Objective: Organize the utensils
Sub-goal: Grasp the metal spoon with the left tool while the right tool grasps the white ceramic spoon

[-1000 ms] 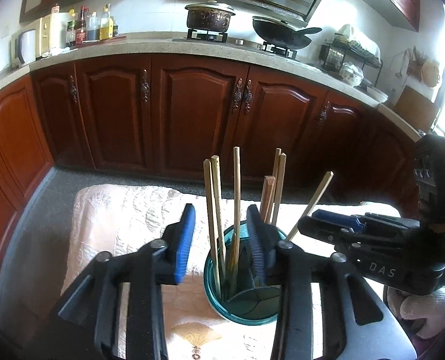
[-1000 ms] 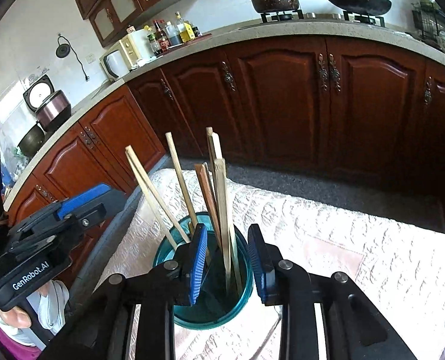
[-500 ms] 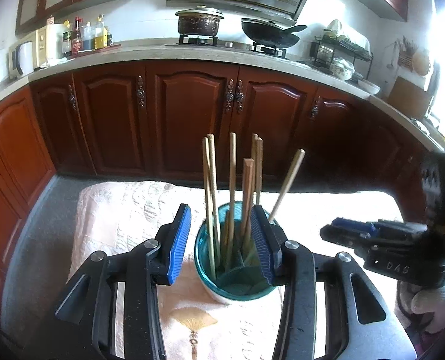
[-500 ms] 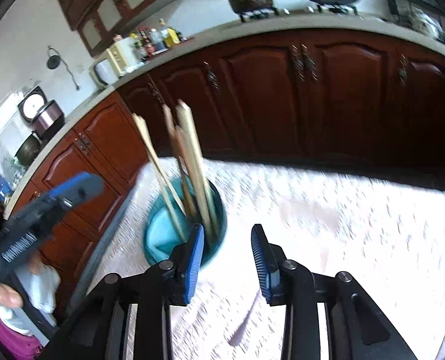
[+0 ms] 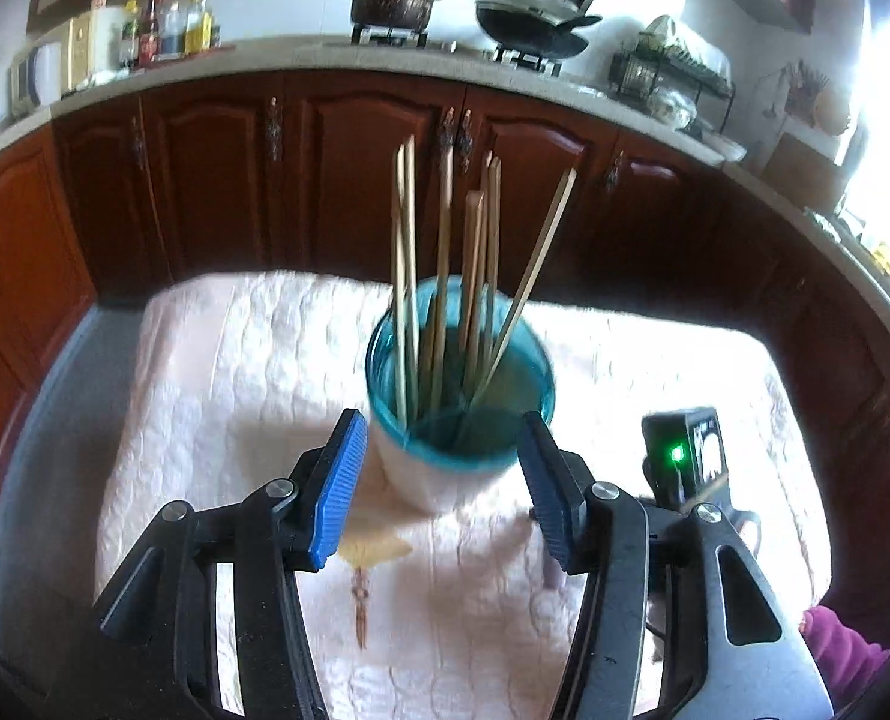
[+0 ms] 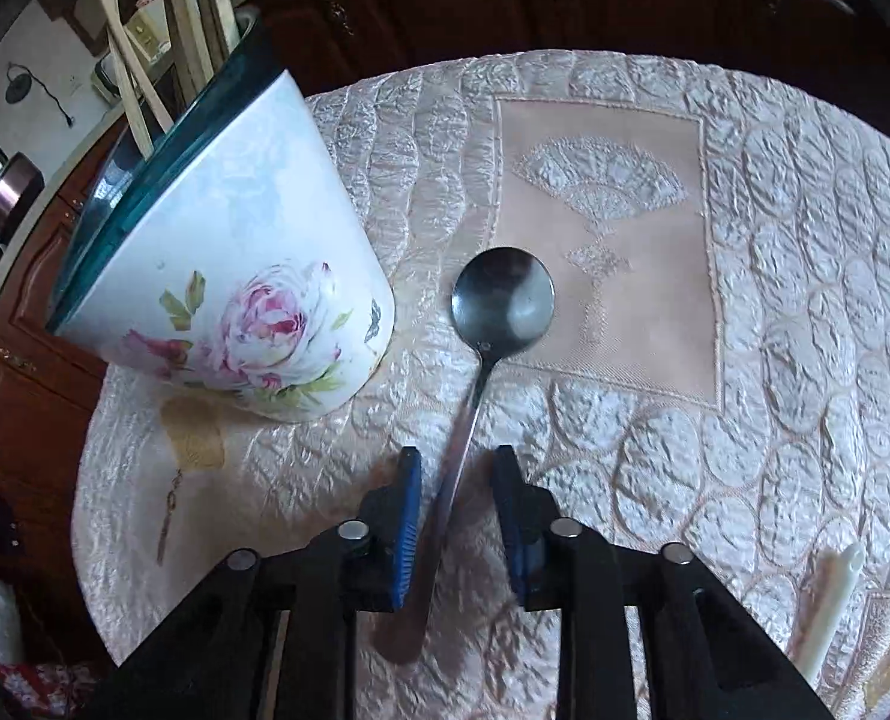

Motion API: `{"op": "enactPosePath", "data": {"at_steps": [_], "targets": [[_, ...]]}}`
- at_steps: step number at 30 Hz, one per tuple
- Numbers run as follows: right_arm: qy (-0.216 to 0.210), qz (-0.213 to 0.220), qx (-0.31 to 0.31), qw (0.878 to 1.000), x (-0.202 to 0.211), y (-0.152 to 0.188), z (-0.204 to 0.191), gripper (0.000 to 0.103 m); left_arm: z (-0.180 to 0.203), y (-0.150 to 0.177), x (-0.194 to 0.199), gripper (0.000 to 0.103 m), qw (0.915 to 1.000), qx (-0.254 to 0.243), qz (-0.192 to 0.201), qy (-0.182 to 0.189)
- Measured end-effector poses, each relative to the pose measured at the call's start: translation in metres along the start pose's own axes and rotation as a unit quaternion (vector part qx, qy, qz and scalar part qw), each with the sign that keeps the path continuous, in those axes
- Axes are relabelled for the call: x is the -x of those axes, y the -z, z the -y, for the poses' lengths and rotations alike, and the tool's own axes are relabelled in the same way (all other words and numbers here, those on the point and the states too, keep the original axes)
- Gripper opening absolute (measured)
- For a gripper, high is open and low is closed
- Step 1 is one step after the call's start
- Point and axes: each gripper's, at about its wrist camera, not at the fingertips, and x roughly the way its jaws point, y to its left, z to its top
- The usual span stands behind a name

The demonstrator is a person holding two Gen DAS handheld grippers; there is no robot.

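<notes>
Right gripper [image 6: 455, 504] gapes astride spoon [image 6: 493, 324]; left gripper [image 5: 438, 480] gapes; handle's end hidden.

In your left wrist view the cup [image 5: 460, 414] stands at frame centre on the tablecloth [image 5: 240, 372], with the chopsticks [image 5: 445, 276] upright inside it and the cabinets [image 5: 216, 162] across the top behind. In your right wrist view the cup [image 6: 246, 276] fills the upper left, and the spoon [image 6: 493, 324] lies on the tablecloth [image 6: 805, 312] just to its right, bowl at centre and handle running down between the fingers of your right gripper [image 6: 455, 522]. A plastic utensil [image 6: 829, 600] lies at the lower right edge.
</notes>
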Motion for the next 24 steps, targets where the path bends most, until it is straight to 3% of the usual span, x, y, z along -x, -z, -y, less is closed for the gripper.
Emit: {"op": "enactPosePath", "data": {"at_steps": [2,5,13,16,21,24], "targets": [[-0.003,-0.003,0.006,1.000,0.001,0.002,-0.002,0.009,-0.005,0.005,-0.004,0.052,0.9999,0.007,-0.011,-0.002],[-0.044,-0.018,-0.020,0.999,0.011,0.014,0.003,0.005,-0.010,0.014,-0.009,0.052,0.9996,0.017,-0.022,-0.002],[-0.129,-0.057,-0.042,0.989,0.037,0.091,-0.006,0.005,-0.012,0.049,-0.032,0.052,0.9976,0.017,-0.067,0.002],[-0.164,-0.060,-0.052,0.983,0.056,0.101,0.000,0.005,-0.010,0.066,-0.048,0.052,0.9949,0.011,-0.099,0.015],[-0.081,0.006,-0.059,0.995,0.111,0.093,0.055,0.012,-0.001,0.084,-0.071,0.052,0.9894,-0.007,-0.139,0.040],[-0.036,0.016,-0.087,0.995,0.119,0.079,0.104,0.017,0.007,0.085,-0.078,0.052,0.9874,-0.015,-0.146,0.059]]}}
